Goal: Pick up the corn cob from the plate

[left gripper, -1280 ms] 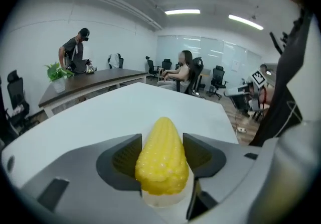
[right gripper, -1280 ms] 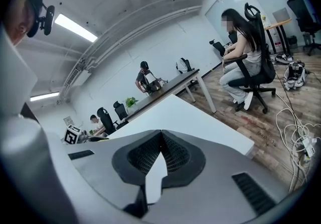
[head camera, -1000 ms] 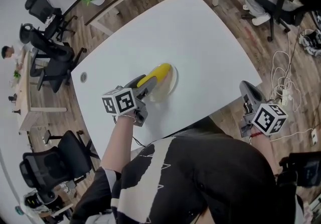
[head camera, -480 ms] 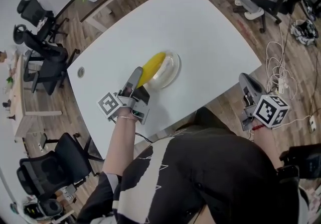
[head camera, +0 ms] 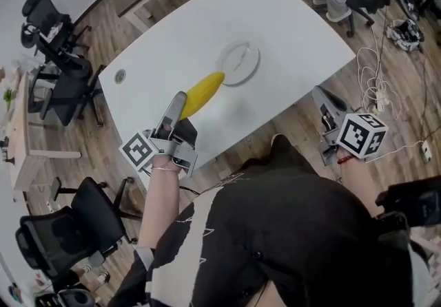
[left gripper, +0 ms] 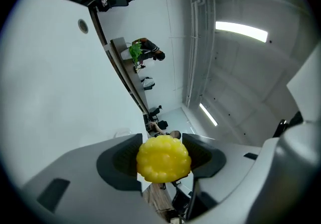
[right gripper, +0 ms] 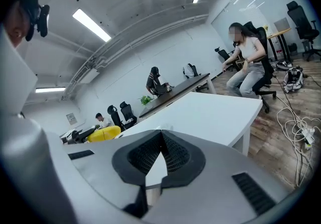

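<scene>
The left claw (head camera: 180,102) is seen nearest the person, by the near edge of the desk (head camera: 289,16). Its 2 jaws are spread fairly wide and pressed on the corn cob (head camera: 201,93), whose blunt end fills the gap between the pads in the left gripper view. The right claw (right gripper: 159,150) is held off the desk's corner, over the wooden floor (head camera: 310,126), with its jaws brought together on nothing. A second ago the cob was lying on the plate (head camera: 238,62); now it is carried clear of it, above bare desk just beside the rim, so the pick-up is judged to be essentially done. The cob is bright yellow and tapered, with rounded kernels showing at its end. It is held roughly level, sticking out past the jaws toward the plate. Further off, the plate is left empty.
</scene>
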The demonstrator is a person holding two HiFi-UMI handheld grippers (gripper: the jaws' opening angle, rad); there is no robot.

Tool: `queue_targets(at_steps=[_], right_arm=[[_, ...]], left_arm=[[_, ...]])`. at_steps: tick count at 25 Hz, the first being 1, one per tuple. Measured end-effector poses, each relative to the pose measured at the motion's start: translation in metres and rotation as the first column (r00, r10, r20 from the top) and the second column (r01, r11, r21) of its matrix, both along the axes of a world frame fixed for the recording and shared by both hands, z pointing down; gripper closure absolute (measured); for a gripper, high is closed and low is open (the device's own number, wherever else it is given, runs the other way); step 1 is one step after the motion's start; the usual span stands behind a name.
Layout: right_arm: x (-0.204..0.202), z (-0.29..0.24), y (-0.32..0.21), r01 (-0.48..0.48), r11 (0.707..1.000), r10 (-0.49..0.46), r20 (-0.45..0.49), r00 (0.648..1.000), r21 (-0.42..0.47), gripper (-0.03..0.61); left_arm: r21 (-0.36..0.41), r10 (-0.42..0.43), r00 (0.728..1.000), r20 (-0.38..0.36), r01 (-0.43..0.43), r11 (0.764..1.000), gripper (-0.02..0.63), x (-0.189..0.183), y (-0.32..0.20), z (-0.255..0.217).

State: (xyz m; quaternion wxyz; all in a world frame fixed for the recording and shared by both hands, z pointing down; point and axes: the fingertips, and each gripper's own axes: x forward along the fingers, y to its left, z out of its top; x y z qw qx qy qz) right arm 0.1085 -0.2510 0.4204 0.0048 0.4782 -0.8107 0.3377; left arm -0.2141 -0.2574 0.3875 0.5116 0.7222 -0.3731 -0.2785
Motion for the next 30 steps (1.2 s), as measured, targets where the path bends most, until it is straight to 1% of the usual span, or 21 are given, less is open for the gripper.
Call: queue_targets(at_steps=[2,4,6,10,13,17,20,22,27,30], right_arm=[[-0.015,-0.012,0.019,-0.017,0.999,0.017,0.003,1.000,0.032,0.563],[-0.037,-0.019,0.045,-0.019,0.998,0.019,0.007,1.000,0.060,0.563],[-0.063,-0.021,0.069,-0.007,0.998,0.007,0.011,1.000,0.070,0.563],[-0.109,-0.007,0.118,0.042,0.999,-0.043,0.024,0.999,0.027,0.563],[-0.128,0.000,0.147,0.050,0.999,-0.050,0.021,0.999,0.005,0.563],[-0.140,0.000,0.169,0.043,0.999,-0.043,0.002,0.999,-0.016,0.563],[-0.140,-0.002,0.182,0.042,0.999,-0.042,-0.005,0.999,-0.030,0.563],[-0.137,-0.003,0.190,0.047,0.998,-0.047,-0.004,0.999,-0.032,0.563],[-0.137,-0.005,0.201,0.107,0.994,-0.107,0.005,0.994,-0.028,0.563],[-0.137,-0.005,0.208,0.162,0.987,-0.162,-0.024,0.986,-0.024,0.563]], left_arm=[[-0.002,-0.009,1.000,0.028,0.009,1.000,0.357,-0.014,0.030,0.001],[-0.019,-0.017,0.999,0.027,0.018,1.000,0.359,-0.033,0.060,0.010],[-0.038,-0.028,0.999,0.018,0.029,0.999,0.360,-0.052,0.083,0.017],[-0.071,-0.031,1.000,-0.001,0.031,0.997,0.364,-0.075,0.118,0.031],[-0.106,-0.041,0.999,-0.033,0.038,0.994,0.366,-0.086,0.136,0.040],[-0.138,-0.077,0.993,-0.094,0.064,0.988,0.365,-0.101,0.152,0.041],[-0.120,-0.061,0.994,-0.089,0.051,0.991,0.365,-0.098,0.166,0.039],[-0.105,-0.055,0.993,-0.100,0.044,0.994,0.365,-0.091,0.175,0.037],[-0.078,-0.092,0.984,-0.153,0.080,0.994,0.365,-0.081,0.204,0.033],[-0.065,-0.116,0.977,-0.177,0.106,0.992,0.365,-0.075,0.226,0.027]])
